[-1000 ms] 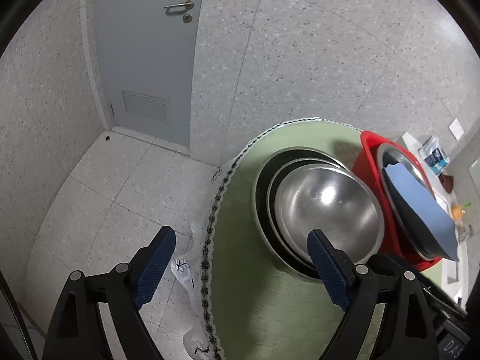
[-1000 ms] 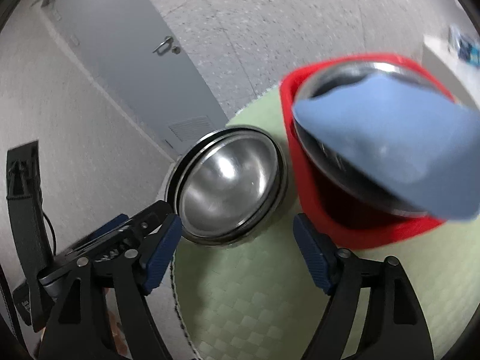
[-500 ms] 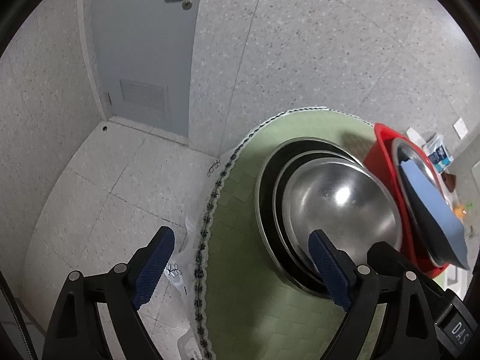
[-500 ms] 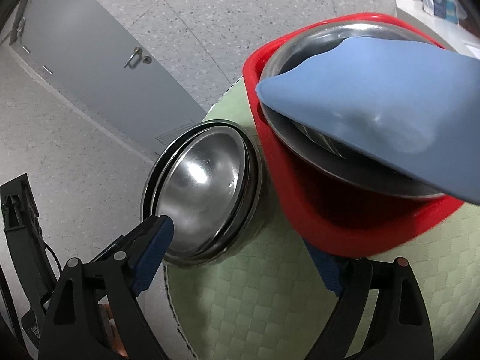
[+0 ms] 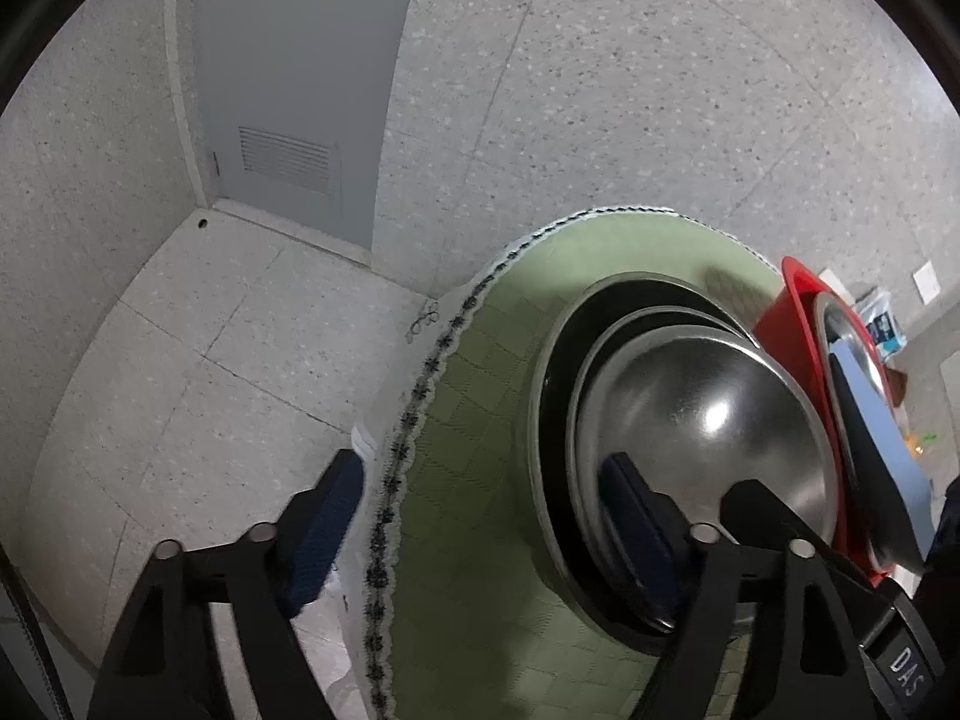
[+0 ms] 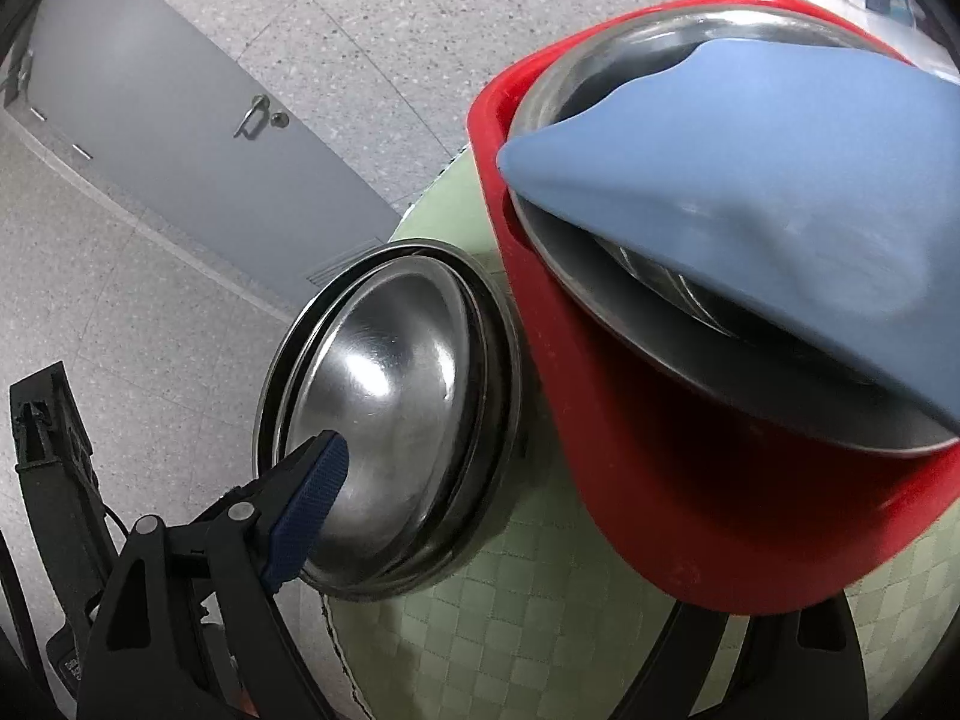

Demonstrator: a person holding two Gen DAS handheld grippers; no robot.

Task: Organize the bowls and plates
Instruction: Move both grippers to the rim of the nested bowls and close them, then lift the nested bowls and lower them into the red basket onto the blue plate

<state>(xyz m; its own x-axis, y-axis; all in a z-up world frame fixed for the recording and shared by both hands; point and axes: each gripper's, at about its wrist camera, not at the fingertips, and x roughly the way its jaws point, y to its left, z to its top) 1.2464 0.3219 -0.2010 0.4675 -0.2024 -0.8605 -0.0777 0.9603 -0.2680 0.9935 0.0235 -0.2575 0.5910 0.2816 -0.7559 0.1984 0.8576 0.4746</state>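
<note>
My left gripper (image 5: 480, 516) is spread wide: one blue pad (image 5: 327, 531) hangs beyond the table's lace-trimmed edge, over the floor (image 5: 198, 360), and the other pad (image 5: 639, 525) sits in front of the near rim of the nested steel bowls (image 5: 708, 420); nothing is held between them. The stack is a shiny steel bowl set inside larger dark-rimmed ones, standing on the round table (image 5: 474, 420) with its green checked cloth, near the table's edge. Touching or just beside the stack on its far side from that edge stands the red basin (image 5: 801, 324), which holds a steel plate (image 5: 858, 342) and a blue cutting board (image 5: 882, 438) leaning inside it.

From my right gripper (image 6: 540, 546), one blue pad (image 6: 309, 507) lies in front of the steel bowls (image 6: 390, 402); the other finger is hidden beneath the red basin (image 6: 690, 498), though the jaws stand far apart and grip nothing. The blue board (image 6: 780, 180) lies tilted across the steel plate (image 6: 630, 324) in the basin. A grey door (image 6: 180, 138) stands in the speckled wall behind the table (image 6: 540, 648).
</note>
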